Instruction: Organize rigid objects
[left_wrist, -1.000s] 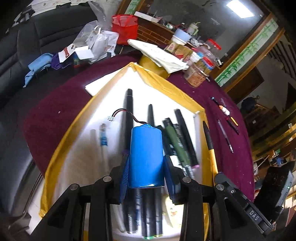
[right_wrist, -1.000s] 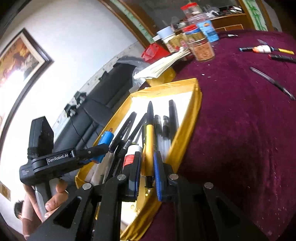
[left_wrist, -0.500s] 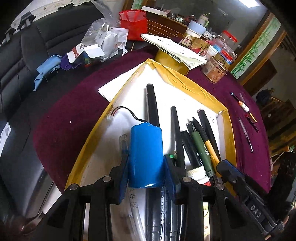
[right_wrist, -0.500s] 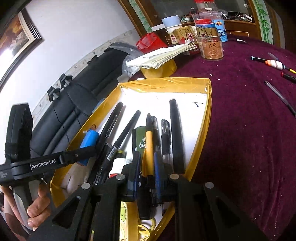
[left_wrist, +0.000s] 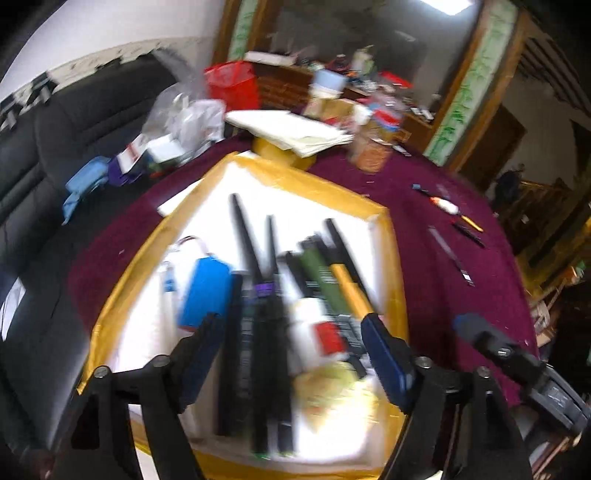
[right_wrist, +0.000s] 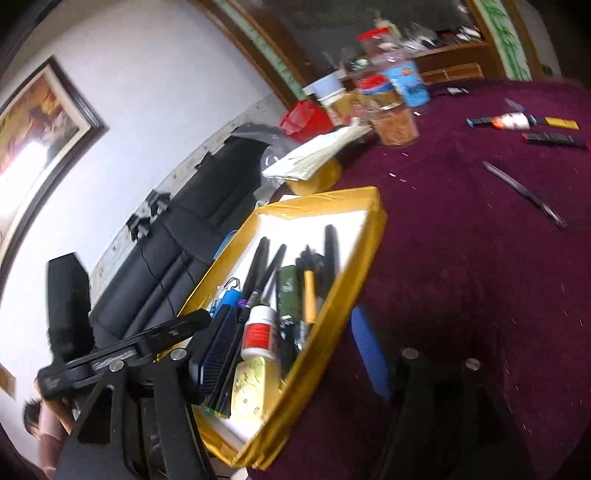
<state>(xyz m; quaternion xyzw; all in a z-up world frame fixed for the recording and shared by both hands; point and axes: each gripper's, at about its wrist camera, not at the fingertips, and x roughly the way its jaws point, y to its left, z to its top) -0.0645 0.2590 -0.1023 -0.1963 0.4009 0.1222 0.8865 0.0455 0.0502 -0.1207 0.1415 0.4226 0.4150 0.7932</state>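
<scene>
We see both the left gripper (left_wrist: 291, 350) and right gripper (right_wrist: 291, 354) with jaws just opened wide, empty, above the yellow-rimmed tray (left_wrist: 317, 184).

A shallow tray (left_wrist: 391, 236) with yellow taped edges and a white floor is sitting on the dark red table (left_wrist: 436, 229). A fat blue battery (left_wrist: 207, 291) with thin wires is lying on the left side of the tray. Long black pens (left_wrist: 240, 229) are lying side by side in the middle, pointing far. A green pen (left_wrist: 317, 273) and a yellow-handled pen (left_wrist: 349, 286) are lying to their right. A small white bottle (right_wrist: 258, 332) with a red label is lying near. More pens (left_wrist: 448, 206) are lying loose on the table, far right of the tray.
</scene>
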